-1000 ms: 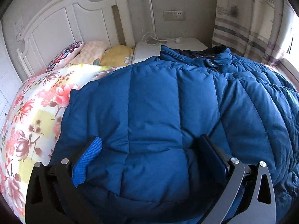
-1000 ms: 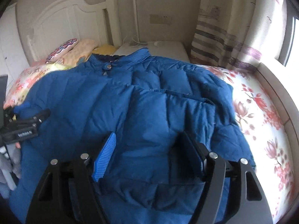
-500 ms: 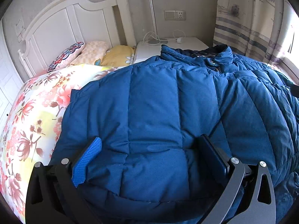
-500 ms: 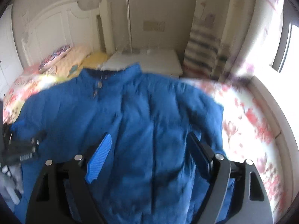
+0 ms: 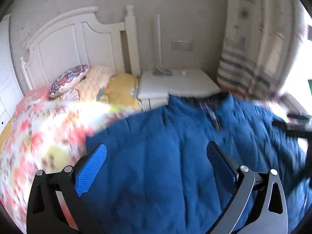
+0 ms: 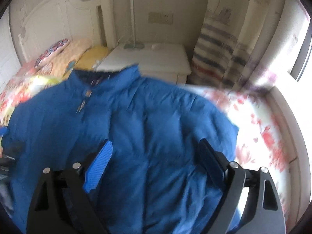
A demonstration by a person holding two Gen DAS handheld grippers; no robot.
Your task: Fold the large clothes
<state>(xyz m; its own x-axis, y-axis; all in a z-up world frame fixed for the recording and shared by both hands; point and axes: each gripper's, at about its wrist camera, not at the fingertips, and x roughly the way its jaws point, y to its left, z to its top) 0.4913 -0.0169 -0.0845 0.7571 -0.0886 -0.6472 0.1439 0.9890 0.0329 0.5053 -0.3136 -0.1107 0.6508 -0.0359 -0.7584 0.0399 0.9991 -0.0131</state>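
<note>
A large blue quilted jacket [image 5: 165,185] lies spread on the bed, collar [image 6: 109,74] toward the nightstand. My left gripper [image 5: 156,146] hangs above the jacket's left part, open, with its blue pad [image 5: 91,171] clear of the cloth. My right gripper [image 6: 155,142] is over the jacket [image 6: 156,107] on the right side. Its jaws are opening, and only cloth lying flat below shows between them, with nothing pinched. A dark blurred shape at the right edge of the left wrist view looks like the other gripper [image 5: 292,128]. Both views are blurred by motion.
The bed has a floral sheet [image 5: 39,136], bare on the left and on the right [image 6: 257,120]. Pillows [image 5: 68,78] lie against a white headboard [image 5: 68,44]. A white nightstand [image 5: 179,83] with a lamp [image 5: 159,44] stands behind the jacket. A striped curtain [image 5: 253,48] hangs at the right.
The left gripper has lifted off the jacket, so more wall and headboard show. The right gripper's jaws have spread wider and it has moved across the jacket.
</note>
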